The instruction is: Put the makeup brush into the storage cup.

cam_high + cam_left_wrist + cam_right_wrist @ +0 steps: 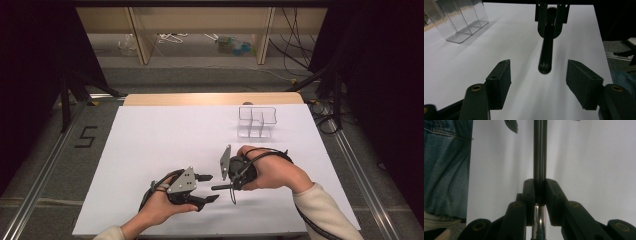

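At the near edge of the white bench [150, 150], the left hand-held gripper [206, 188] rests low in the person's left hand [159, 205], its jaws spread wide and holding nothing, pointing toward the right. In the left gripper view those two black jaws stand well apart, and the rounded end of a black rod [546, 53] hangs between and beyond them, above the white surface and touching neither jaw. Just past it and to the right, the right hand-held gripper [231, 185] sits in the right hand [272, 171], turned to face left, its jaws closed tight on that rod; in the high view the rod [221, 187] sticks out leftward toward the left gripper. The right gripper view shows the rod [540, 150] pinched between the pads, dark and glossy beyond them and shiny metal below. Farther back, on the right part of the bench, a clear plastic organizer [256, 121] with several compartments stands upright, well apart from both grippers.
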The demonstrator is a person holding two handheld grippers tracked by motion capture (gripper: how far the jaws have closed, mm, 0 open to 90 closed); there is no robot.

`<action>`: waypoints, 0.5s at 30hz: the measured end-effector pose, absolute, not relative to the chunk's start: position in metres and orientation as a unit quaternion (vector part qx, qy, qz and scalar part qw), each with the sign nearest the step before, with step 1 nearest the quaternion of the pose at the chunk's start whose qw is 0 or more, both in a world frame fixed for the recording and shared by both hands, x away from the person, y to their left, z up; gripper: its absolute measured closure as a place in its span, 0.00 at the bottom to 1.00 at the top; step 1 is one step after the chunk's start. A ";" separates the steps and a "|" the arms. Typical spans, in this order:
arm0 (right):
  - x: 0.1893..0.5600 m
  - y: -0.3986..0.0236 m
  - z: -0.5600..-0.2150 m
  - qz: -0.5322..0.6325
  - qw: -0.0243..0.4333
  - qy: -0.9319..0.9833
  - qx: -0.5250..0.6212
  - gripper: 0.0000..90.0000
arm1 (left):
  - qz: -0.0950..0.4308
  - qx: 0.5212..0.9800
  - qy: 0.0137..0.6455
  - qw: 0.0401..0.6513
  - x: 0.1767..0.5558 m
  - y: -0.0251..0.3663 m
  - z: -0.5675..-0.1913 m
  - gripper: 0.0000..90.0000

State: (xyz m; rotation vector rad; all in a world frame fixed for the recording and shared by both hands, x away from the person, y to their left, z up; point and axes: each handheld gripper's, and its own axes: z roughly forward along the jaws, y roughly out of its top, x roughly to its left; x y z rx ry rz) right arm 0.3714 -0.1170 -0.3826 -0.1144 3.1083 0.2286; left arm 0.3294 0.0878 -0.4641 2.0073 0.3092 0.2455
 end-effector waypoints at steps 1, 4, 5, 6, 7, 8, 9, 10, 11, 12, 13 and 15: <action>0.371 -0.117 -0.383 0.073 0.011 0.997 -0.037 0.88 | 0.099 0.836 0.131 0.524 0.330 0.086 -0.464 0.44; 0.372 -0.116 -0.384 0.074 0.012 0.996 -0.040 0.88 | 0.092 0.832 0.132 0.531 0.332 0.082 -0.464 0.50; 0.372 -0.116 -0.383 0.072 0.012 0.996 -0.042 0.88 | 0.089 0.834 0.130 0.529 0.333 0.080 -0.464 0.51; 0.371 -0.116 -0.384 0.072 0.010 0.997 -0.038 0.88 | 0.089 0.834 0.130 0.529 0.333 0.080 -0.464 0.53; 0.371 -0.116 -0.384 0.072 0.010 0.997 -0.038 0.88 | 0.086 0.835 0.128 0.528 0.334 0.079 -0.464 0.53; 0.370 -0.115 -0.384 0.073 0.009 0.997 -0.038 0.88 | 0.086 0.836 0.127 0.527 0.334 0.078 -0.464 0.55; 0.373 -0.114 -0.385 0.086 0.011 0.994 -0.060 0.88 | 0.084 0.838 0.125 0.524 0.335 0.078 -0.464 0.57; 0.373 -0.114 -0.385 0.086 0.012 0.995 -0.059 0.88 | 0.084 0.840 0.124 0.522 0.335 0.077 -0.465 0.59; 0.370 -0.114 -0.385 0.073 0.011 0.996 -0.043 0.88 | 0.081 0.841 0.123 0.520 0.336 0.076 -0.465 0.63; 0.370 -0.114 -0.385 0.073 0.011 0.996 -0.043 0.88 | 0.081 0.842 0.123 0.520 0.336 0.076 -0.466 0.63; 0.370 -0.113 -0.385 0.072 0.010 0.996 -0.042 0.88 | 0.078 0.843 0.118 0.518 0.336 0.074 -0.466 0.64; 0.370 -0.113 -0.386 0.073 0.005 0.996 -0.049 0.88 | 0.077 0.846 0.112 0.515 0.336 0.072 -0.467 0.68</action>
